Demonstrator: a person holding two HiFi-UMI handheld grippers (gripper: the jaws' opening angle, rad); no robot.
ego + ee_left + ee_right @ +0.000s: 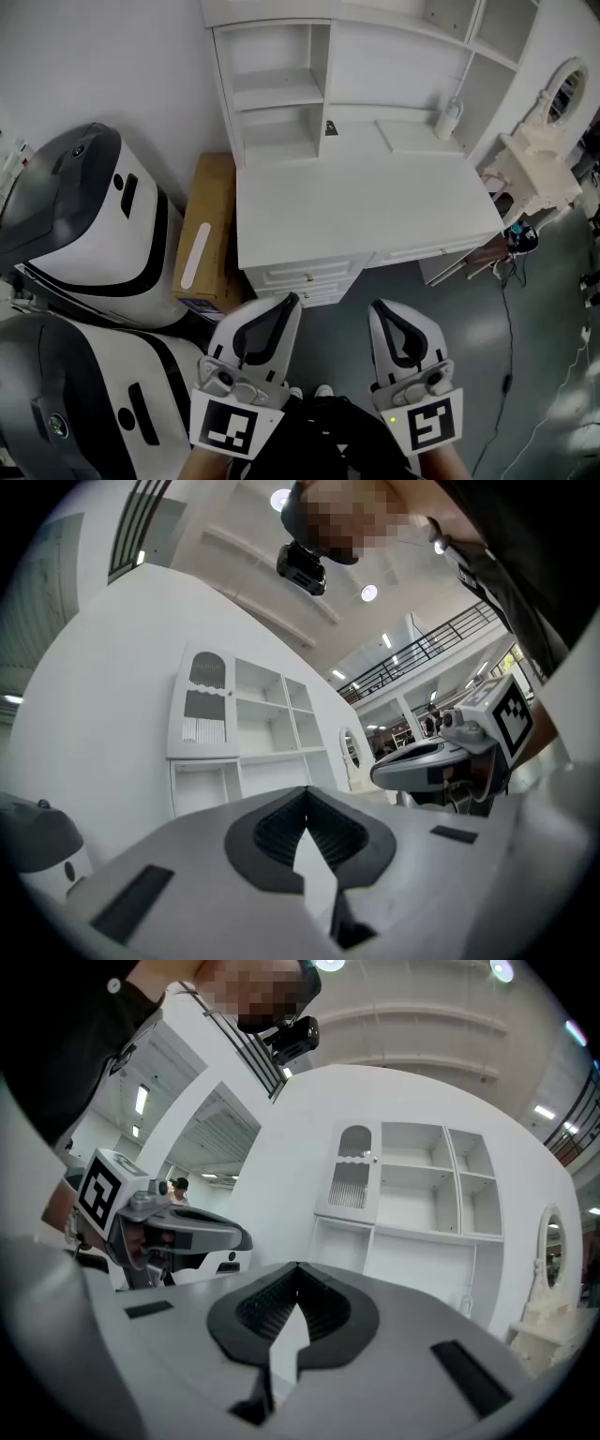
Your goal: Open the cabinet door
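Jaws of the left gripper [286,305] at seven o'clock and right gripper [380,310] at five sit pressed together, empty, facing the white desk [366,211] at twelve.

Left hand-held gripper [281,314] and right hand-held gripper [387,319] side by side, level, jaws closed, both empty.

Smooth matt white paint on the cabinet [375,206], plain brown cardboard for the box [211,225], a glossy grey floor [469,337], and matt white plastic with ribbed black pads [281,832] on the left gripper [283,307] and right gripper [384,312].
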